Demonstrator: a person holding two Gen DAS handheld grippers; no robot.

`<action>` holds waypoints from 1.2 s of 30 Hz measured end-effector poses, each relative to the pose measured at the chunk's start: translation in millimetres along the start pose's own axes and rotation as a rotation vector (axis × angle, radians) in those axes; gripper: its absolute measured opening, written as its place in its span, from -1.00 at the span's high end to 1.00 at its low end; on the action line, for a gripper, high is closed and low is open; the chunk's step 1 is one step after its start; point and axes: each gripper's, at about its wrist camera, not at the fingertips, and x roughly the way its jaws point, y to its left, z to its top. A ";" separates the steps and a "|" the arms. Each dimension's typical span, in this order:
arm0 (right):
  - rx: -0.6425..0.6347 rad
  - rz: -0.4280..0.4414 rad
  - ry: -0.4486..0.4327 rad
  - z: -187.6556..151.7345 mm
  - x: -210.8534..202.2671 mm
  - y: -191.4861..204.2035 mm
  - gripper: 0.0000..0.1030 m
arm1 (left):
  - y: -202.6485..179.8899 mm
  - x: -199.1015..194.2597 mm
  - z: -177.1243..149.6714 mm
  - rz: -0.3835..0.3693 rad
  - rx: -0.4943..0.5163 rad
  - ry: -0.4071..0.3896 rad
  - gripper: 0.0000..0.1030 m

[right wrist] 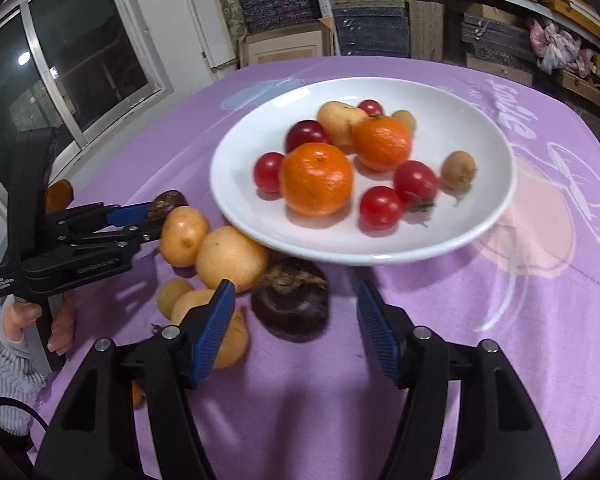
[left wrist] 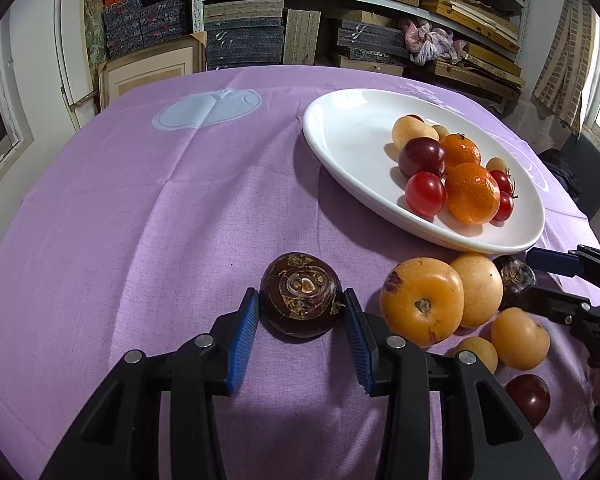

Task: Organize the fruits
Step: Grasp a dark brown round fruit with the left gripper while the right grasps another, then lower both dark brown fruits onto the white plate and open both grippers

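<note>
Ribbed fingers (left wrist: 247, 322) clamp knobbly (round, dark) chestnut (left wrist: 300, 294).

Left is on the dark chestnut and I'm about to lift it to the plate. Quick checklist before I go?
1. Left gripper grips the dark chestnut: ok, pads touch both sides.
2. Chestnut off the purple cloth: not ok, it rests there.
3. Room on the white plate: ok, its left part is bare.
4. Yellow fruit clear of the left gripper: cannot tell, it lies close beside one finger.
5. Right gripper out of the way: ok, likely; it is open over a second chestnut by the plate's near rim.
</note>
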 end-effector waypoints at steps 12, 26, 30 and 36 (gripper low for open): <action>-0.102 -0.058 0.009 -2.2 10.9 25.2 0.14 | -1.9 0.6 -0.2 0.008 0.012 0.002 0.17; -0.115 -0.068 -0.016 -11.8 -5.0 28.6 0.16 | -6.5 -12.3 -1.7 0.059 0.025 -0.061 0.17; -0.111 -0.068 -0.045 -12.1 -18.3 30.1 0.16 | -7.7 -17.9 -2.4 0.078 0.022 -0.092 0.17; -0.067 -0.041 -0.138 0.1 -52.4 22.4 0.16 | -9.5 -33.6 9.7 0.067 0.007 -0.134 0.39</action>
